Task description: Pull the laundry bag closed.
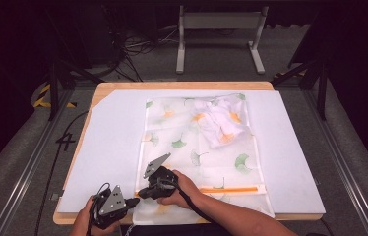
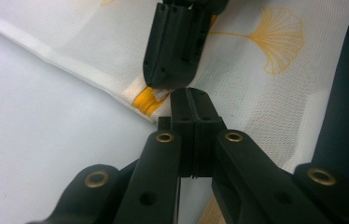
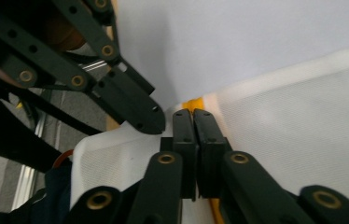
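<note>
Bag: you are looking at a white mesh laundry bag (image 1: 206,157), ginkgo-printed, lying flat at frame centre.
Zipper: its orange zipper (image 1: 229,189) is running along the lower edge.
Contents: a bunched garment (image 1: 221,120) is sitting in its upper right.

Two matte black two-jaw grippers — left gripper (image 1: 134,201), right gripper (image 1: 142,192) — have brass-ringed pivot holes, grey three-cornered top plates and trailing black cables; forearms bare, unsleeved.
</note>
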{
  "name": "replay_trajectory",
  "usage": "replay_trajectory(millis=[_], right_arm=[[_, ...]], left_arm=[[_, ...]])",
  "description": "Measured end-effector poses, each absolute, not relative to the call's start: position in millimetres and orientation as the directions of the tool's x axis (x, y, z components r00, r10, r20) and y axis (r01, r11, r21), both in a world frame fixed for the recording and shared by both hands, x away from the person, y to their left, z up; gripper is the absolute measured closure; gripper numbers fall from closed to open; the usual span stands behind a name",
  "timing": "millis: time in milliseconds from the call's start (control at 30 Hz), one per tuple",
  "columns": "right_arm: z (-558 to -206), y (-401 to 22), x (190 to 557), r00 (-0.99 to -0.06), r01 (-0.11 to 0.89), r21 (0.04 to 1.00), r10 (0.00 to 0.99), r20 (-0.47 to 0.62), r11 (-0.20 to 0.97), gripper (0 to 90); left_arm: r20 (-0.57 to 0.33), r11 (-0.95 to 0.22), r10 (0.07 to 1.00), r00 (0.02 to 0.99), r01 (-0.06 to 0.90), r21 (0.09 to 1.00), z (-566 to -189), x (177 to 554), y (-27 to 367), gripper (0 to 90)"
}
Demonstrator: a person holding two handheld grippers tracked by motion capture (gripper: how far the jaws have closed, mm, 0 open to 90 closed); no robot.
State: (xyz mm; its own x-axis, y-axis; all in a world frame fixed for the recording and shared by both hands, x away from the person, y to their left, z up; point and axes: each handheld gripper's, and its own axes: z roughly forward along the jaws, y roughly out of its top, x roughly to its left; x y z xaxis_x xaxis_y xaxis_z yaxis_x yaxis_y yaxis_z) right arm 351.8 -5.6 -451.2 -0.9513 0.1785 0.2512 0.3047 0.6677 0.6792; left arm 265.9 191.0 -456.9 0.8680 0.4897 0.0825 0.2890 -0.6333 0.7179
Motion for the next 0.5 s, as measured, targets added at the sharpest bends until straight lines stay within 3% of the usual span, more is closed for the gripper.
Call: replay_trajectory(millis=[500], right_arm=[[-449.6, -8.4, 342.7, -0.957, 0.287, 0.705, 0.227, 0.181, 0.648, 90.0]], left_arm=[[0.087, -0.637, 0.487, 0.869, 0.285, 0.717, -457.0, 265.9, 191.1, 90.0]])
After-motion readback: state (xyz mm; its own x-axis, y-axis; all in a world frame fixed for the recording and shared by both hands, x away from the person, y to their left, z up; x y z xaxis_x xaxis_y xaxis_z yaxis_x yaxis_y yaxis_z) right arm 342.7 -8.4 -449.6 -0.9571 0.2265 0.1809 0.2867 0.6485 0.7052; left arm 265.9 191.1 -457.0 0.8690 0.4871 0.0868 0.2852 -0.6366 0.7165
